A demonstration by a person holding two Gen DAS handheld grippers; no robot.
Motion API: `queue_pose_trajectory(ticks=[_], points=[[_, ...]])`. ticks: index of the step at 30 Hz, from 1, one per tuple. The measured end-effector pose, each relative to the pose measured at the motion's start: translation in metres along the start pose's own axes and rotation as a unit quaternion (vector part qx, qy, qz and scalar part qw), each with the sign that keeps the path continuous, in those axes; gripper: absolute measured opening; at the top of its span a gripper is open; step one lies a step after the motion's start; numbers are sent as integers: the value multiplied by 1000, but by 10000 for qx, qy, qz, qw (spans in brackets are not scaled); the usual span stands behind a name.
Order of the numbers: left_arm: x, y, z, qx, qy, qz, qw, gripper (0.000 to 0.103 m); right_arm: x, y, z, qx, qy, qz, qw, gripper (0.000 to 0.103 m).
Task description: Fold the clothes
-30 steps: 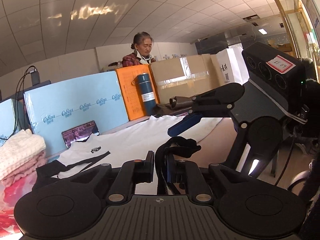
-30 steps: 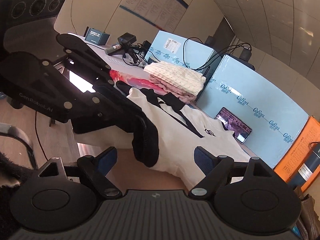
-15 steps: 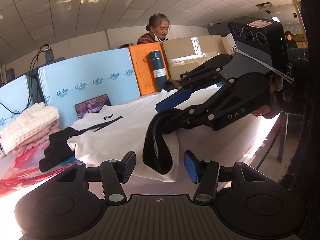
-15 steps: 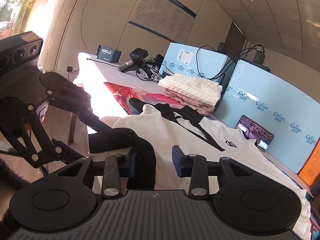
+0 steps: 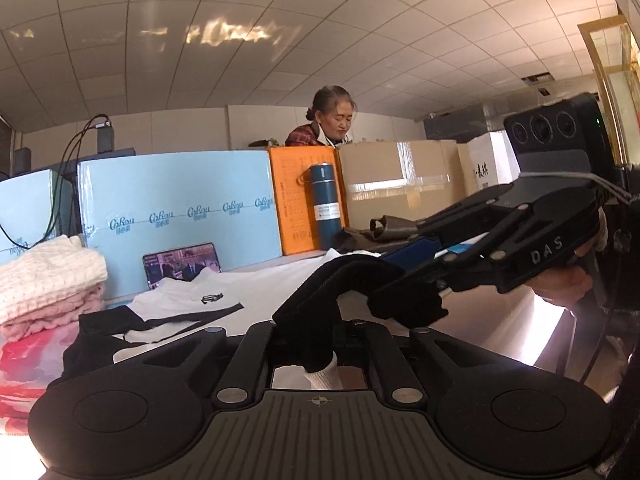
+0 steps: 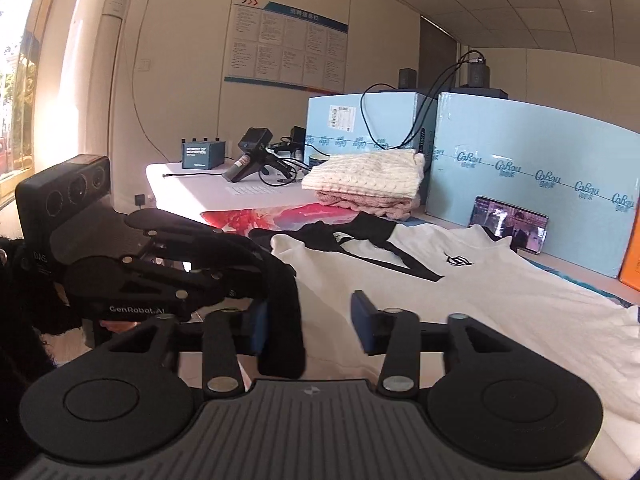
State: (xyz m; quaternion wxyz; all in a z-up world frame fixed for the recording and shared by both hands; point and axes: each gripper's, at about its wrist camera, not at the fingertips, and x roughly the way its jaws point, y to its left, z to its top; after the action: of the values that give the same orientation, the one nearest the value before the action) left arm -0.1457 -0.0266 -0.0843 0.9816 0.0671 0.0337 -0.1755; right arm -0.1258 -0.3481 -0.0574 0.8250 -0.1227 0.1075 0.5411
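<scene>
1. On the table (image 6: 188, 184) before us lies a white shirt (image 6: 500, 300) with black trim, spread flat, its collar toward the blue boxes (image 6: 532, 172) and its small black logo (image 6: 458, 259) facing up.
2. Our left gripper (image 5: 320, 344) has its jaws pressed together on a black cuff (image 5: 320, 300) of the shirt's sleeve; a bit of white fabric pokes out below the pinch. Those jaws have just been closing, and the cuff is between them.
3. Our right gripper (image 6: 306, 328) has its jaws spread, with blue pads on the fingers (image 6: 364, 320). They have just been opening. The black cuff (image 6: 280, 320) hangs just inside the left finger, and we cannot tell whether it touches the pad; the right finger stands clear of it.
4. From the right wrist view, our left gripper (image 6: 240, 268) comes in from the left, with the cuff draped from its tip down between our right fingers.
5. From the left wrist view, our right gripper (image 5: 412, 276) reaches in from the right, close above the raised cuff.
6. Beside the shirt's collar sits a stack of folded knitwear (image 6: 368, 180), cream on pink, on a red patterned cloth (image 6: 288, 216).
7. A phone (image 6: 508, 228) leans against the blue boxes, screen lit.
8. Farther back stand an orange box (image 5: 304, 200) and a blue flask (image 5: 326, 204), and a person (image 5: 328, 120) sits behind cardboard boxes (image 5: 400, 176).
</scene>
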Motion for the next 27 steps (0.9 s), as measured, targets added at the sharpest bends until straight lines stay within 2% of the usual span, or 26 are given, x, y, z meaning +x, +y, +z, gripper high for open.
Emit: queue_pose_trajectory(ticks=[4, 8, 11, 13, 17, 19, 21, 24, 27], points=[[11, 18, 16, -281, -137, 136, 9994, 6, -10, -27, -6, 3, 486, -553, 9973, 70], [24, 37, 28, -542, -153, 173, 9983, 6, -20, -63, -22, 262, 1165, -1125, 9864, 68], [34, 47, 33, -589, -65, 185, 9981, 6, -33, -91, -33, 530, 1523, -1434, 9764, 59], [39, 52, 35, -586, 35, 215, 9980, 6, -45, -110, -37, 815, 1587, -1649, 9700, 53], [47, 62, 38, -702, 220, 254, 9970, 6, -63, -133, -40, 923, 1798, -2033, 9580, 33], [53, 67, 40, -744, 290, 259, 9965, 6, -68, -141, -37, 974, 1819, -2036, 9571, 10], [62, 73, 44, -718, 407, 255, 9963, 6, -76, -148, -27, 980, 1578, -2008, 9619, 7], [80, 85, 53, -611, 649, 215, 9958, 6, -76, -168, -7, 1155, 1046, -1931, 9687, 6], [107, 100, 58, -360, 1083, 113, 9934, 6, -60, -193, 2, 1247, 990, -1821, 9703, 6]])
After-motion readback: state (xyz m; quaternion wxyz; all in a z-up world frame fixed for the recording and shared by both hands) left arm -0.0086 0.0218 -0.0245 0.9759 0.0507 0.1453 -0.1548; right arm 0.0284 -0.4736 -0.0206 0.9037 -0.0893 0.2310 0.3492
